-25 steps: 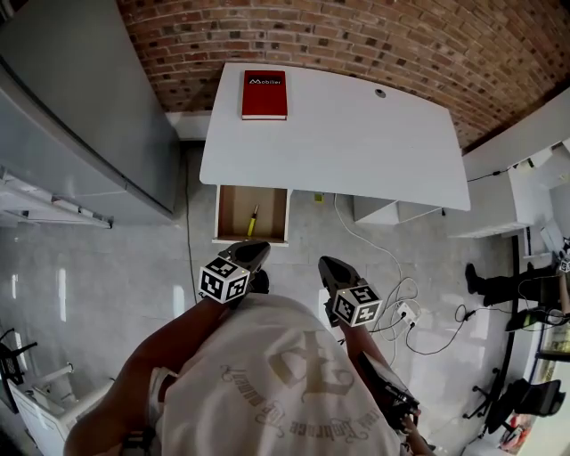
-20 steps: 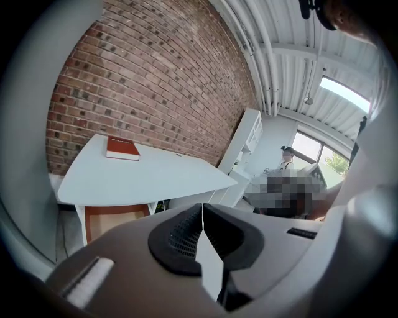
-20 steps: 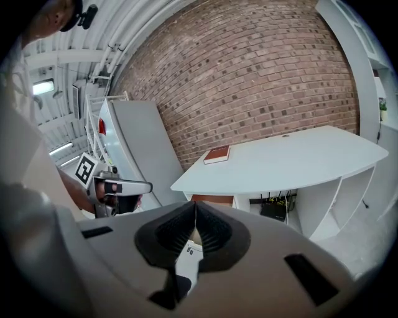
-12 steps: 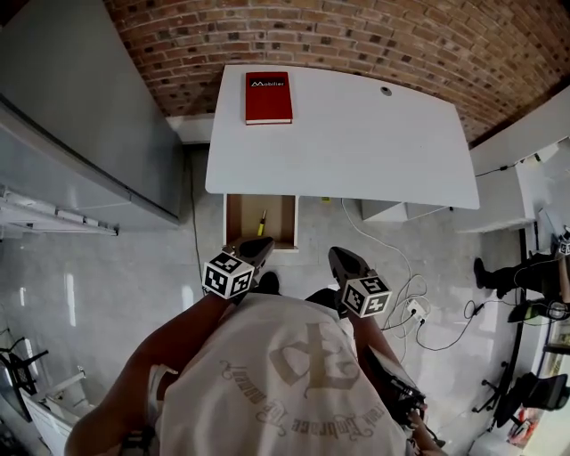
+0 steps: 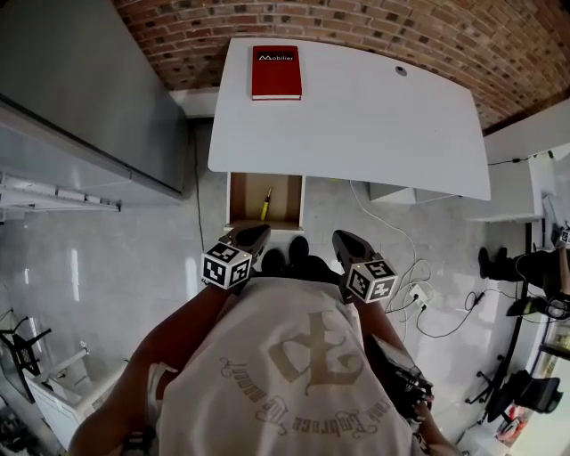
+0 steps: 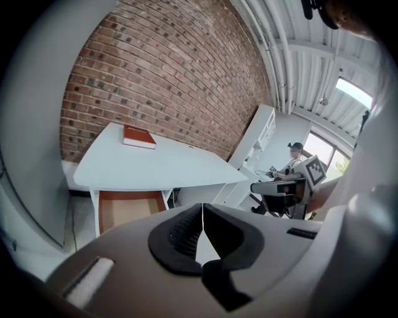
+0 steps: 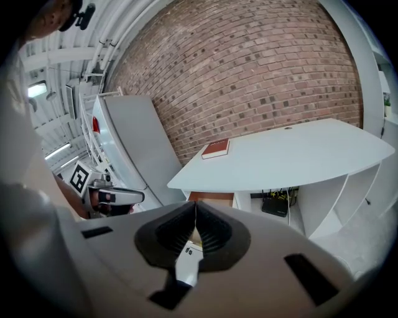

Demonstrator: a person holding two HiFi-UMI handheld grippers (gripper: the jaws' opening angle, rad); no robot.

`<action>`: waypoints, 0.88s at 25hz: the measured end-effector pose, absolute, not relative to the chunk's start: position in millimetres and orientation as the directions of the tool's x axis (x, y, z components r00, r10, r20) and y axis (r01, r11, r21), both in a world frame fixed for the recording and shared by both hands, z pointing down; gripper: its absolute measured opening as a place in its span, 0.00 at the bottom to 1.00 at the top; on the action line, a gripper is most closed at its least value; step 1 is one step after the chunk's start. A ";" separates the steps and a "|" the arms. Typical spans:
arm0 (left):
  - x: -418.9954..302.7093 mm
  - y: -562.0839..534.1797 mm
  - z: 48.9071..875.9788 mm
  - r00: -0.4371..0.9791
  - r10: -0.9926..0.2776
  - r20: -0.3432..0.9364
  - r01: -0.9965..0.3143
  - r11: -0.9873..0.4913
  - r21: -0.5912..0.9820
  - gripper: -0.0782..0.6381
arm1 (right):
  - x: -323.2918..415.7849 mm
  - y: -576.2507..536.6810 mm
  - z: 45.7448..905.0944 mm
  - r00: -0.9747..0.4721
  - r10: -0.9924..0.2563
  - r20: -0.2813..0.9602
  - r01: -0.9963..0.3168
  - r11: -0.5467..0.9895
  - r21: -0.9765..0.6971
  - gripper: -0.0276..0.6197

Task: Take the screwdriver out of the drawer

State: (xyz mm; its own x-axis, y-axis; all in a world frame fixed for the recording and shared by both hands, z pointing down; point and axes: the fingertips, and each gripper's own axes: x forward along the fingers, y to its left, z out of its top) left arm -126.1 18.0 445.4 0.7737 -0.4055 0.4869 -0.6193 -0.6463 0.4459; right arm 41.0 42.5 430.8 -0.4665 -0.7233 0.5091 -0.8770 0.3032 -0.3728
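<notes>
The yellow-handled screwdriver (image 5: 266, 203) lies inside the open wooden drawer (image 5: 240, 191) that sticks out from under the white desk (image 5: 356, 125). My left gripper (image 5: 256, 233) is shut and empty, hovering just in front of the drawer's front edge. My right gripper (image 5: 340, 239) is to its right, also shut with nothing between the pads. In the left gripper view the shut jaws (image 6: 202, 214) point at the drawer (image 6: 127, 208); the screwdriver is hidden there. In the right gripper view the jaws (image 7: 195, 211) meet below the desk (image 7: 292, 155).
A red book (image 5: 276, 71) lies on the desk's far left. A tall grey cabinet (image 5: 80, 107) stands to the left and a brick wall (image 5: 401, 27) behind. Cables and a power strip (image 5: 417, 298) trail on the floor at right, by a white shelf unit (image 5: 525, 205).
Both grippers and the person have moved forward toward the desk. The drawer now lies just ahead of the left gripper's tips. Both stay shut.
</notes>
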 end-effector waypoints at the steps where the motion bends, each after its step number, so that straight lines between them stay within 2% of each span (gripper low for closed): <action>1: -125.7 18.5 447.2 0.768 -0.413 0.490 -0.628 -0.637 0.447 0.12 | 42.3 40.9 433.5 -0.475 -0.716 0.512 -0.873 0.309 -0.378 0.05; 10: -145.9 -2.0 447.4 0.688 -0.487 0.537 -0.719 -0.554 0.419 0.12 | 23.6 -3.6 441.0 -0.580 -0.644 0.499 -0.813 0.413 -0.411 0.05; 22: -132.7 -31.0 451.2 0.615 -0.528 0.585 -0.782 -0.499 0.372 0.12 | 11.4 -40.6 467.3 -0.696 -0.523 0.492 -0.718 0.512 -0.471 0.05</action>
